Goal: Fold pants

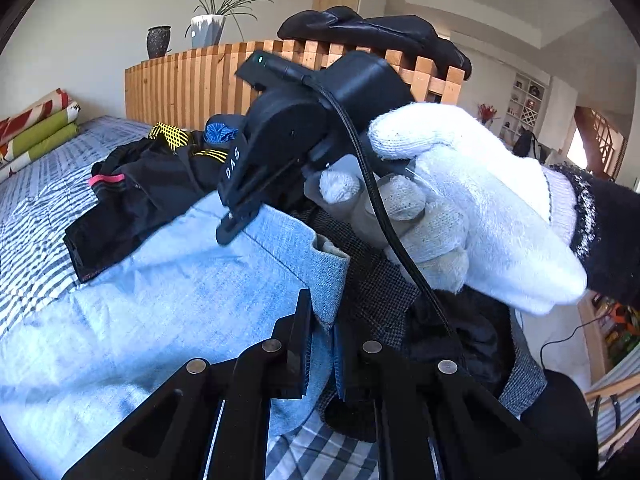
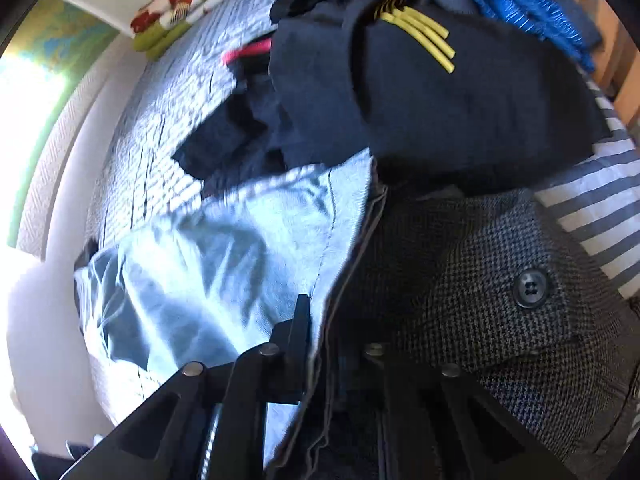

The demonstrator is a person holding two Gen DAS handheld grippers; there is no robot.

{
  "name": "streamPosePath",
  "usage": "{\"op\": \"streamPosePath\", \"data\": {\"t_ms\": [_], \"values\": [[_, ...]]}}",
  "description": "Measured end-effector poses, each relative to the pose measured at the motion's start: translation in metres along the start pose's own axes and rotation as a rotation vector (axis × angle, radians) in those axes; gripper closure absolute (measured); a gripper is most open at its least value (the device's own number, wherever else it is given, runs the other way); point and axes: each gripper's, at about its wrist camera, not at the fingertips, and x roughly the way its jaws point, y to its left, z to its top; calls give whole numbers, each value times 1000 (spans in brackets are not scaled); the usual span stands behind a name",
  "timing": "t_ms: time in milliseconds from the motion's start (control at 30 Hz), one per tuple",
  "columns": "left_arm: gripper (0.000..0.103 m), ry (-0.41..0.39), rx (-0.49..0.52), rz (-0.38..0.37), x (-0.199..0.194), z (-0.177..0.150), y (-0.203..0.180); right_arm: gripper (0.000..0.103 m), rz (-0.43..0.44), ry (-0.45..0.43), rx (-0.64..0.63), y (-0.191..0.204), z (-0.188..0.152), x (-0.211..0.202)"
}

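Both grippers, left (image 1: 320, 344) and right (image 2: 332, 344), are clamped on the light blue pants (image 1: 160, 300) edge, lying on the striped bed (image 1: 36, 216). I'd keep tension even between them, so the edge stays straight and clear of the houndstooth garment (image 2: 500, 280).

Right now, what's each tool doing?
Left tool: shut on the jeans.
Right tool: shut on the jeans' edge.

Light blue pants (image 1: 168, 288), grey houndstooth garment (image 2: 500, 320), blue-and-white striped bedcover (image 1: 36, 216), black clothes (image 2: 460, 112) with yellow stripes.
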Motion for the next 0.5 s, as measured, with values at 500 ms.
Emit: {"op": "streamPosePath", "data": {"t_ms": [500], "values": [[92, -10, -25, -135, 41, 86, -48, 98, -248, -340, -6, -37, 4, -124]]}}
